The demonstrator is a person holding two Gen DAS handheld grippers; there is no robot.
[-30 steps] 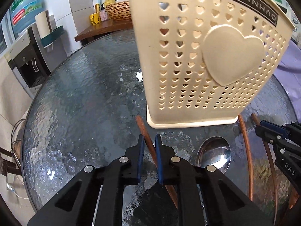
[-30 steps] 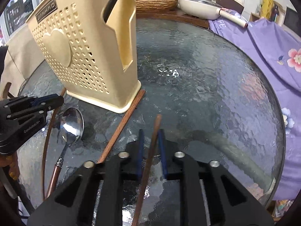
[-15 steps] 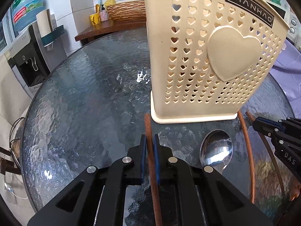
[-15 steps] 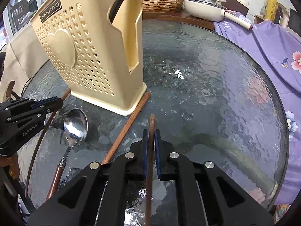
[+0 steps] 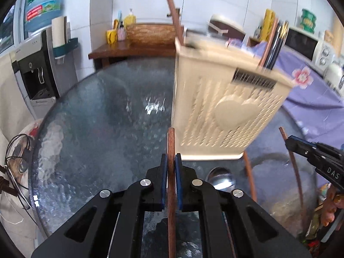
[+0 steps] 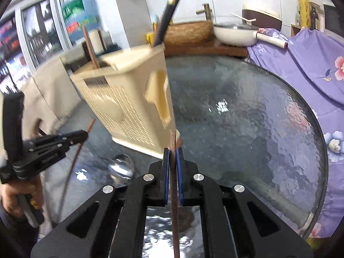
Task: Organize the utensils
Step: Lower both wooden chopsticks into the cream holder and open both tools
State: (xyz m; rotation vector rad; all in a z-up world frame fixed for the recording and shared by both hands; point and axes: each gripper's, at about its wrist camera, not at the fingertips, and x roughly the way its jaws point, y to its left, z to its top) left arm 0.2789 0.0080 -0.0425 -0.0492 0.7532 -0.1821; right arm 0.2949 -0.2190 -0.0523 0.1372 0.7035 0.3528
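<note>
My left gripper is shut on a brown wooden chopstick, held above the glass table. My right gripper is shut on a second wooden chopstick, also lifted. The cream utensil holder with heart holes stands ahead, right of the left gripper and left of the right one; chopsticks stand in it. A metal spoon and another chopstick lie on the table in front of the holder. Each gripper shows in the other's view, the right and the left.
A wooden side table with a wicker basket stands behind the glass table. A water dispenser is at the left. A purple flowered cloth covers the right side, with a white pan behind it.
Both grippers closed on their chopsticks and lifted them off the table. The views have risen, so the holder's top and contents now show.
</note>
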